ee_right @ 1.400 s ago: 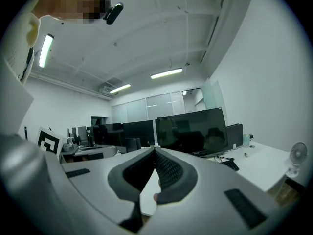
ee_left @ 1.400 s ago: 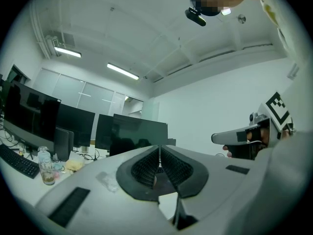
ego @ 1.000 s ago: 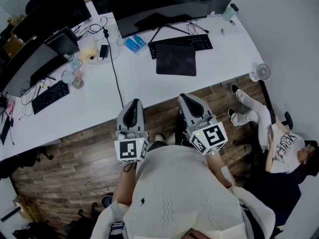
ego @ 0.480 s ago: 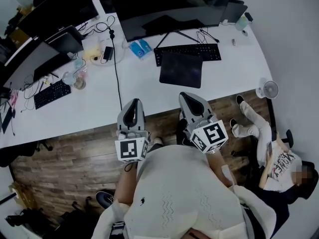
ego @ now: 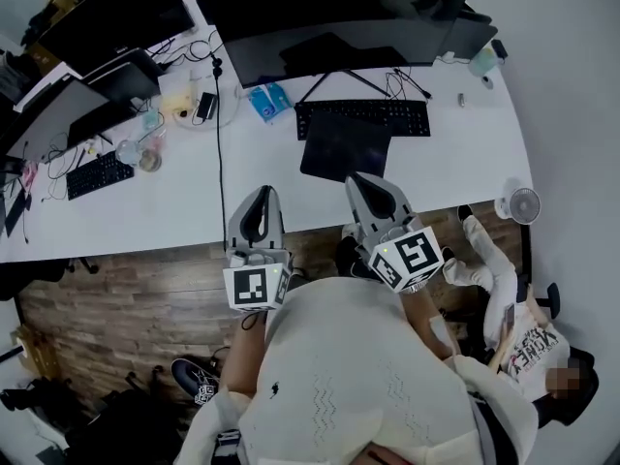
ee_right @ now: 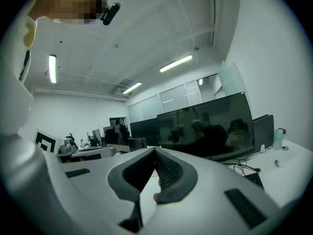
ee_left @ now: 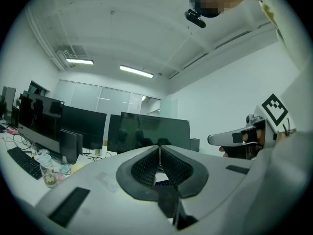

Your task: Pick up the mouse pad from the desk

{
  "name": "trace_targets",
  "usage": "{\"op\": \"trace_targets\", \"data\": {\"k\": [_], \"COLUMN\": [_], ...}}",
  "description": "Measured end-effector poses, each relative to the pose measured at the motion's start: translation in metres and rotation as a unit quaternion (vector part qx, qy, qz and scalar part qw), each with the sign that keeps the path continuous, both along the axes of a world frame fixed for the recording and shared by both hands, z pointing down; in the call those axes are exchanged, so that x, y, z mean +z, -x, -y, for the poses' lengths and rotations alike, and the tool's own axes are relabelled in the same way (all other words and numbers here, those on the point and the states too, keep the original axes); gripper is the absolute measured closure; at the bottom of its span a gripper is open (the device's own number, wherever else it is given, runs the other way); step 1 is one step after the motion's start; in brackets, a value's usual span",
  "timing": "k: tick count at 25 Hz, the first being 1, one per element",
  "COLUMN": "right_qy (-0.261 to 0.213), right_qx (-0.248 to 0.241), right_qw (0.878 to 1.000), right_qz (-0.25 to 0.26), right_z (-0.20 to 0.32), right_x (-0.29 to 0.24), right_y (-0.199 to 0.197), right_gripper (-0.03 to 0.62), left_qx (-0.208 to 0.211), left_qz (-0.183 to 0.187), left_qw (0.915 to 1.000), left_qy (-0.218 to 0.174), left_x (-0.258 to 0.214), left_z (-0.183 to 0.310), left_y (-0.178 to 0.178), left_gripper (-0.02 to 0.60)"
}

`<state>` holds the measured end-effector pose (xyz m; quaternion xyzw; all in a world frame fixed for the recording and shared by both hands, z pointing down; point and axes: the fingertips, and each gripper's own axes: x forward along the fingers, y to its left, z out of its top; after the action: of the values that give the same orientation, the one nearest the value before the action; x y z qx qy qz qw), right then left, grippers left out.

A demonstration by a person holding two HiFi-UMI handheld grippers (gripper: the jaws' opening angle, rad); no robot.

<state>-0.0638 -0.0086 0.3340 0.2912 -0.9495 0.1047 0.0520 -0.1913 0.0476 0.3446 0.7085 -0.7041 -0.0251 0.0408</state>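
Note:
The mouse pad (ego: pixel 344 149) is a dark rectangle lying flat on the white desk (ego: pixel 465 153), just in front of a black keyboard (ego: pixel 363 118). My left gripper (ego: pixel 260 193) hangs at the desk's near edge, left of the pad, shut and empty. My right gripper (ego: pixel 361 179) reaches just over the near edge, right below the pad's front side, also shut with nothing in it. The left gripper view shows the left gripper (ee_left: pixel 159 152) with jaws pressed together, and the right gripper view shows the right gripper (ee_right: pixel 155 154) the same way. Neither touches the pad.
A wide monitor (ego: pixel 339 13) stands behind the keyboard. A blue packet (ego: pixel 268 100), cables, a glass (ego: pixel 148 158) and a second keyboard (ego: pixel 100 174) lie further left. A small fan (ego: pixel 524 204) and a seated person (ego: pixel 523 342) are on the right, over wooden floor.
The desk has slid nearer in the head view, so the pad now lies just ahead of the right gripper. Both grippers stay shut and level.

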Motion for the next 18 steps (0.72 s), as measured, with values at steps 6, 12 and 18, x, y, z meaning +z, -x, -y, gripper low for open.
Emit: {"op": "trace_targets", "data": {"k": [6, 12, 18], "right_qy": [-0.002, -0.004, 0.002], "right_qx": [-0.024, -0.050, -0.063], "right_qw": [1.000, 0.999, 0.998], "right_qz": [0.007, 0.011, 0.011], "right_z": [0.033, 0.062, 0.082], "right_x": [-0.008, -0.008, -0.003], "right_y": [-0.014, -0.032, -0.050], "right_gripper": [0.592, 0.592, 0.592], "left_qx": [-0.024, -0.042, -0.059], "left_qz": [0.010, 0.005, 0.003], "left_qw": [0.9997, 0.9991, 0.9983], "left_qy": [0.001, -0.009, -0.002], "left_x": [-0.009, -0.013, -0.005], "left_z": [0.026, 0.047, 0.062], "left_y": [-0.019, -0.044, -0.064], "left_gripper": [0.560, 0.560, 0.560]}}
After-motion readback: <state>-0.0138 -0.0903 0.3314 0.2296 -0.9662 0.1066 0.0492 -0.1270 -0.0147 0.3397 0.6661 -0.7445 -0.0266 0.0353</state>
